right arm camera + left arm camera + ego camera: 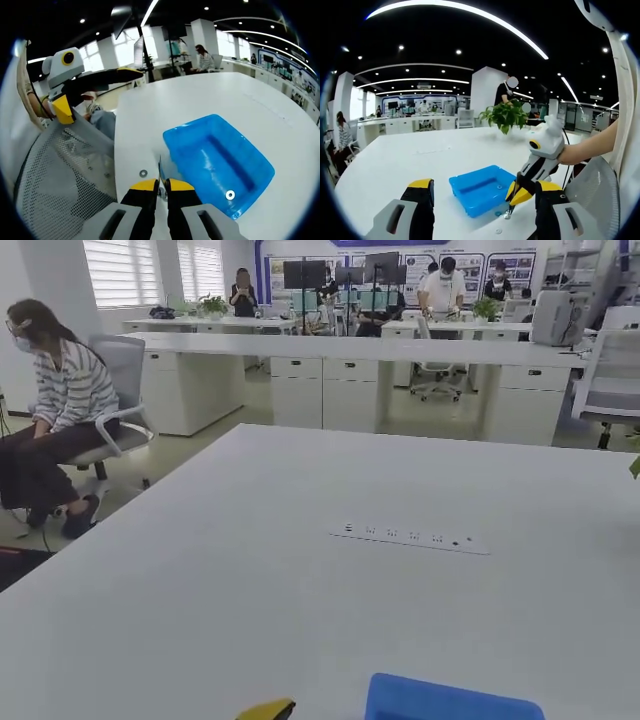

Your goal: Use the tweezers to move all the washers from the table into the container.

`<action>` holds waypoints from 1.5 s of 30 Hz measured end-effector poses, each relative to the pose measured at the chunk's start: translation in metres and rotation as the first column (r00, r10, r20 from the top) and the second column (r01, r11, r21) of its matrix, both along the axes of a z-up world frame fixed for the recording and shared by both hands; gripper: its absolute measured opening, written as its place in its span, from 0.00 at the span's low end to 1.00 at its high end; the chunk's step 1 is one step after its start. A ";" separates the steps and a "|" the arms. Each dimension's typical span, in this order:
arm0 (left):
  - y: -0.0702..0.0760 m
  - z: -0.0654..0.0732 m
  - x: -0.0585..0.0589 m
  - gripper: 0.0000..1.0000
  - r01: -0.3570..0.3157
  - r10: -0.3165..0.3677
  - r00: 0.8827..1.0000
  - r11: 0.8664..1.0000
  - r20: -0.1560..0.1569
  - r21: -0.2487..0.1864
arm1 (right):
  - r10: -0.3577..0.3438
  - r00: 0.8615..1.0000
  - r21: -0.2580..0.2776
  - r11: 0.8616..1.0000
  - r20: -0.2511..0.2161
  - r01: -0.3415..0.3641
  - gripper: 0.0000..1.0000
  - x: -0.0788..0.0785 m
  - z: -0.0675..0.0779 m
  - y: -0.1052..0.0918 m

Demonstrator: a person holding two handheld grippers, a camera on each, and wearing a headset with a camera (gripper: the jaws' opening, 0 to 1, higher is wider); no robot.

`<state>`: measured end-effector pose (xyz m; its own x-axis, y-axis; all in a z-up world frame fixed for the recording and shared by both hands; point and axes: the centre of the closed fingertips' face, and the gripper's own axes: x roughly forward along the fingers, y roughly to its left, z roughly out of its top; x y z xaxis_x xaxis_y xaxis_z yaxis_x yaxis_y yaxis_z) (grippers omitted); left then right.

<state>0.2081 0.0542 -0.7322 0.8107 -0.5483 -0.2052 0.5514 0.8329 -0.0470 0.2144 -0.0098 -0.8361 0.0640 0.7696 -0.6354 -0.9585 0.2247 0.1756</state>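
Observation:
A blue container [220, 160] lies on the white table [210, 100] with a washer [230, 194] inside it. My right gripper [162, 184] is shut on thin metal tweezers [160, 170], whose tips point down at the table by the container's near corner. One washer [143, 173] lies on the table just left of the tweezers. In the left gripper view the container [480, 192] sits ahead of my open left gripper [484, 185], which holds nothing. The right gripper [540, 155] reaches in from the right, and loose washers [498, 231] lie below it. A gripper's yellow tip [265, 710] shows beside the container [450, 702].
A power strip [410, 537] is set into the table's middle. A mesh office chair [65, 170] stands close at the table edge. A potted plant [506, 116] stands at the table's far end. Several people sit or stand at desks [350, 350] farther back.

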 end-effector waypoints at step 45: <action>-0.002 -0.001 -0.001 0.83 0.005 -0.005 1.000 1.000 -0.005 0.003 | -0.230 0.954 0.327 0.902 -0.192 0.283 0.03 0.038 0.081 -0.015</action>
<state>0.2070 0.0526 -0.7333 0.8070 -0.5514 -0.2113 0.5551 0.8304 -0.0472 0.2522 -0.0244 -0.7549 0.2164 0.9120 -0.3485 -0.8337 0.3583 0.4201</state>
